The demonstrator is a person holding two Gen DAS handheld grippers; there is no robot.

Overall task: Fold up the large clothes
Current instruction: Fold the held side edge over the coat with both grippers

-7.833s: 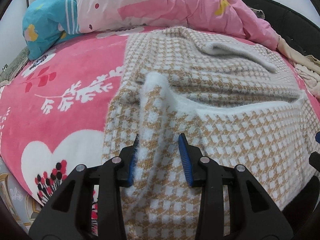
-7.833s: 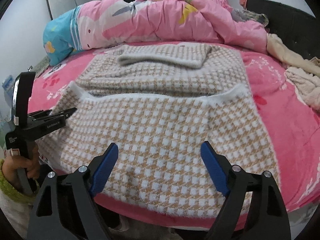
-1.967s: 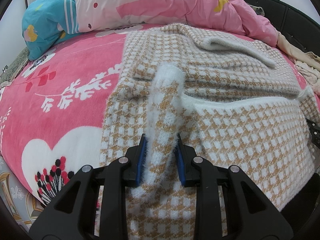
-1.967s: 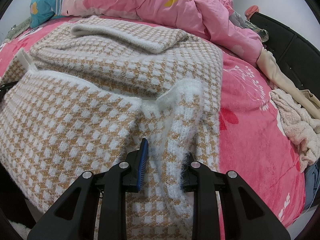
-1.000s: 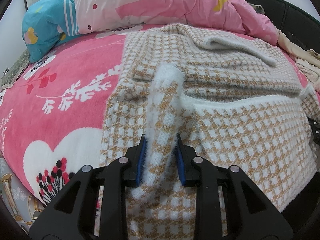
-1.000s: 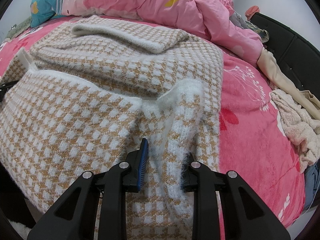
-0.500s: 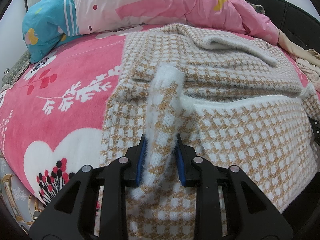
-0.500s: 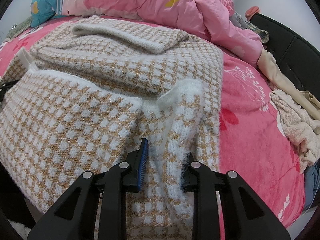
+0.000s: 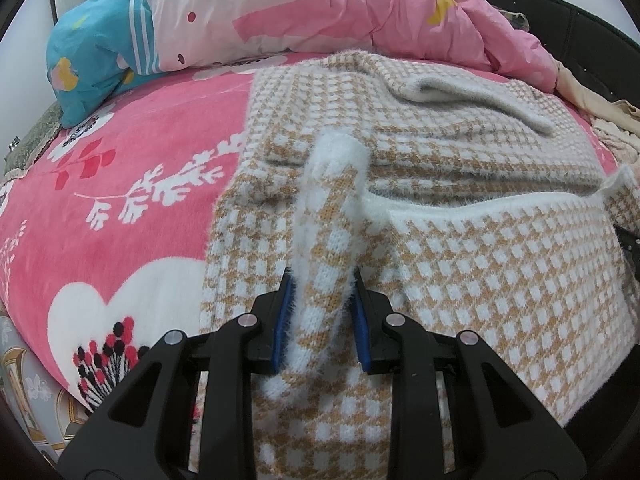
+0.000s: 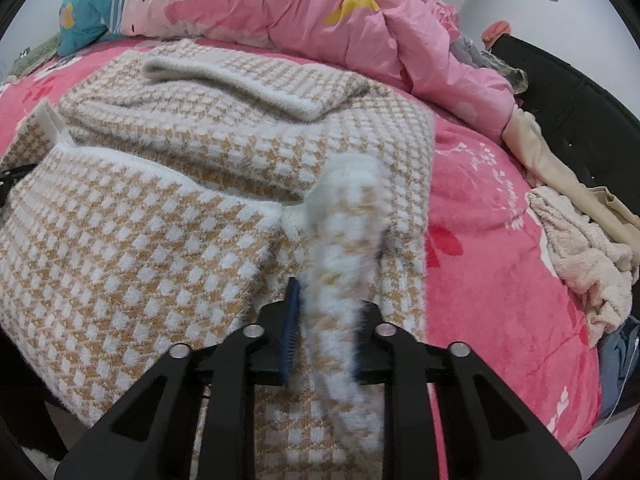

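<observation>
My right gripper (image 10: 324, 326) is closing on the checked sweater's (image 10: 132, 236) hem by the bed's (image 10: 492, 232) near edge; my left gripper (image 9: 320, 316) already pinches its corner, so I judge the fold can start.

Left claw (image 9: 320, 320) clamped narrow, right claw (image 10: 326, 330) jaws closing

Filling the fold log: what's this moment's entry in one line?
left gripper: shut on sweater | right gripper: closing on sweater fold | surface: bed
</observation>
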